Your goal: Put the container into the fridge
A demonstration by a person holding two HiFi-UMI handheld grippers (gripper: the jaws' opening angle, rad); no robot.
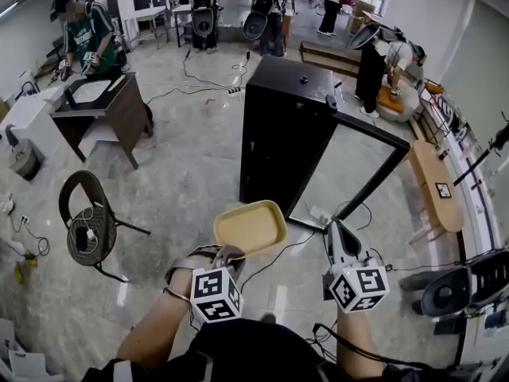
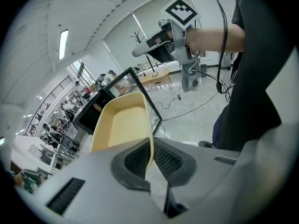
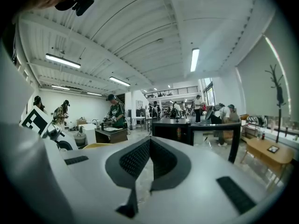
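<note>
The left gripper [image 2: 150, 157] is pinching the thin rim of the yellow container [image 1: 250, 228], near the black fridge [image 1: 282, 126]. It is looking light and stiff. The right gripper [image 3: 148, 157] is clenched, empty.

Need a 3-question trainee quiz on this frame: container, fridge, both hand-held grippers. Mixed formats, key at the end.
1. Multiple choice: which side's jaws are clamped on the rim of the yellow container? A) left B) right C) neither
2. True or false: the right hand-held gripper has its jaws together with nothing between them.
3. Fill in: the door of the black fridge stands ____.

Key
1. A: the left hand-held gripper pinches the container's rim.
2. True.
3. open
</note>
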